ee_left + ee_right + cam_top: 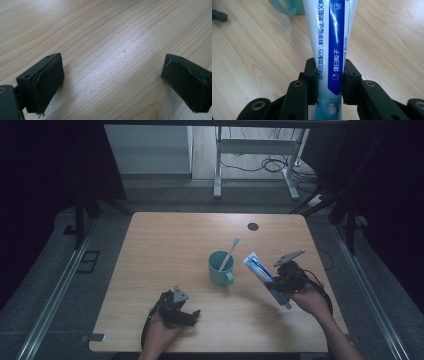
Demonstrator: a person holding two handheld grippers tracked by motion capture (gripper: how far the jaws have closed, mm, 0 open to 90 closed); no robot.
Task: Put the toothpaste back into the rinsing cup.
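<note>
The toothpaste tube (332, 37) runs off the right gripper view's top edge, its cap end hidden between the jaws.

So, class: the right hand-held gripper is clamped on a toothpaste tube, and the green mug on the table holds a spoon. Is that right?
Not quite. The right hand-held gripper is indeed shut on the toothpaste tube, but the green mug holds a toothbrush, not a spoon; the high view shows it.
</note>
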